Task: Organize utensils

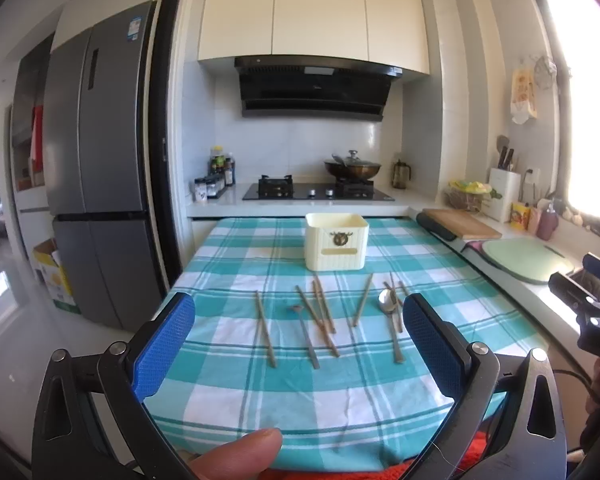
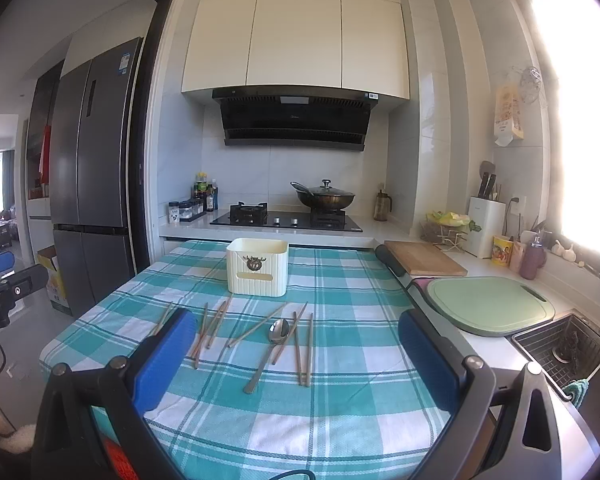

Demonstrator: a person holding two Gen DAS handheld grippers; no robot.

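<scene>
Worktop (image 1: 236,400): covered by a teal-and-white checked cloth (image 2: 340,412), with a kitchen counter along its far and right edges.

Box (image 1: 336,246): cream, open-topped, with a small emblem on its front. It is set upright on the cloth near the far edge, well behind the utensils.

Chopsticks (image 1: 318,318): several wooden sticks are laid loose across the middle of the cloth, some crossed over one another. One stick (image 1: 265,330) is set apart at the left of the spread.

Spoon (image 2: 269,350): metal, laid bowl-up towards the box, with its handle pointing to the near edge. It is seen among the right-hand chopsticks, touching or overlapping them.

Small spoon (image 1: 305,330): dark metal, laid left of the crossed sticks with its handle pointing to the near edge.

Left gripper (image 1: 296,338): held above the near part of the cloth with blue pads spread wide and nothing between them. A fingertip (image 1: 240,454) is seen at the lower edge of the left wrist view.

Right gripper (image 2: 296,354): held above the near part of the cloth with blue pads likewise spread wide and nothing held.

Background: a hob with a lidded wok (image 2: 326,198), a hood, a fridge (image 1: 96,184), two chopping boards (image 2: 488,304) and a sink (image 2: 564,350) at the right.
</scene>
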